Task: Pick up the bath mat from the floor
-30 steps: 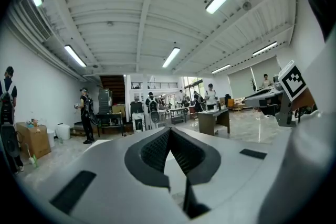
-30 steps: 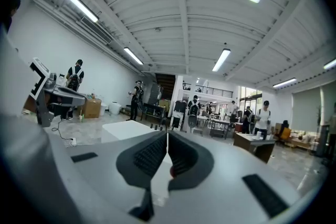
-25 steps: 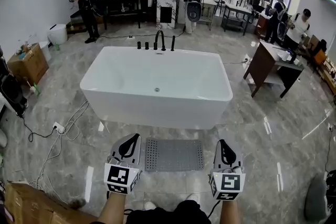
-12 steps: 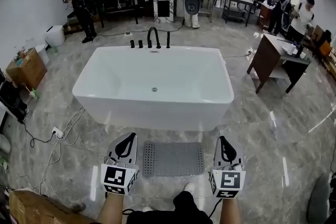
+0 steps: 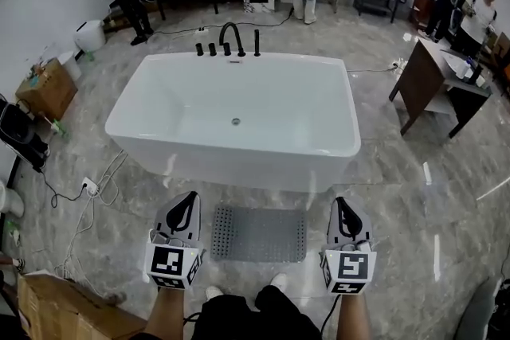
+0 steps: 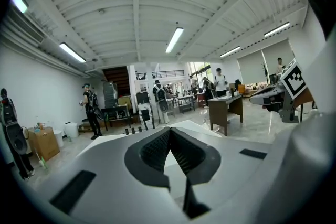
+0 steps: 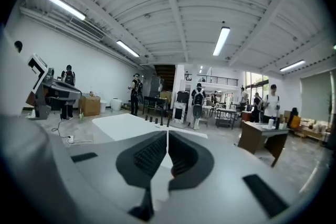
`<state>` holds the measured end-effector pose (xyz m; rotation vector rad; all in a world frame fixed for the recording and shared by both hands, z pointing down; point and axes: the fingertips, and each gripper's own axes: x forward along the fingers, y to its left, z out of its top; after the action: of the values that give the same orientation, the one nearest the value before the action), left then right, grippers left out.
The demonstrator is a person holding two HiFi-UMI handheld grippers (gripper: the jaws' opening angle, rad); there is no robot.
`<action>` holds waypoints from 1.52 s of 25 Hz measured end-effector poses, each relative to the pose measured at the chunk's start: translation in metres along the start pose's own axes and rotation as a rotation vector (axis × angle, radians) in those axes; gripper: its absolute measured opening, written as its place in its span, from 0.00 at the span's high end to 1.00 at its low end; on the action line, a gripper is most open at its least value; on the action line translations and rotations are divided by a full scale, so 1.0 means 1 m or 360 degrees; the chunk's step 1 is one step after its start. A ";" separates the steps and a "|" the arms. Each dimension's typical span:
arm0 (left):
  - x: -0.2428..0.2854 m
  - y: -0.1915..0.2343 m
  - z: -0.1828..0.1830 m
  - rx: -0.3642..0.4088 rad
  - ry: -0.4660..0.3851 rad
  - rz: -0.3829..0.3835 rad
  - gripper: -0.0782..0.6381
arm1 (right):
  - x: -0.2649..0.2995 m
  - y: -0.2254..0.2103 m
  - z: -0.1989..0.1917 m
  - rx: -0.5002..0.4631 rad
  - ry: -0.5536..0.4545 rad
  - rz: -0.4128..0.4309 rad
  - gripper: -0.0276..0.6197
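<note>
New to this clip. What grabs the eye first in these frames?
A big white freestanding bathtub fills the middle of the grey marble floor, with black taps on its far rim. Just in front of it a grey perforated bath mat lies flat. In the head view the left gripper and right gripper frame the mat on either side, both shut and empty.

Your left white-and-black two-jaw gripper [image 5: 189, 201] sits at about 7 o'clock in the head view and your right white-and-black two-jaw gripper [image 5: 343, 205] at about 5 o'clock. Both point toward 12 o'clock, with their square-marker cubes [image 5: 172, 265] facing you. Each one's ribbed black pads [image 6: 155, 149] are pressed together with nothing between them, and your bare left forearm [image 5: 169, 313] and right forearm [image 5: 351, 319] come in from the bottom edge, well apart.
</note>
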<state>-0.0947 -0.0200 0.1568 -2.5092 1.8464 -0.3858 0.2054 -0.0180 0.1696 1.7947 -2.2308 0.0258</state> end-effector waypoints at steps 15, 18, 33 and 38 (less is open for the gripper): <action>0.036 0.044 -0.096 -0.0062 0.0200 -0.0046 0.88 | 0.043 0.023 -0.064 0.0002 0.0217 -0.0032 0.92; 0.048 0.044 -0.131 -0.0091 0.0235 -0.0075 0.88 | 0.054 0.027 -0.100 -0.0007 0.0295 -0.0030 0.92; 0.120 0.028 -0.432 -0.0092 0.0480 -0.0075 0.88 | 0.141 0.066 -0.390 -0.0005 0.0555 0.0039 0.92; 0.142 0.017 -0.536 -0.0099 0.0526 -0.0047 0.88 | 0.170 0.077 -0.497 0.0080 0.0600 0.0047 0.92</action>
<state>-0.1776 -0.0824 0.7017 -2.6490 1.9523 -0.7993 0.2003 -0.0701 0.6975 1.6211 -2.0003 0.3950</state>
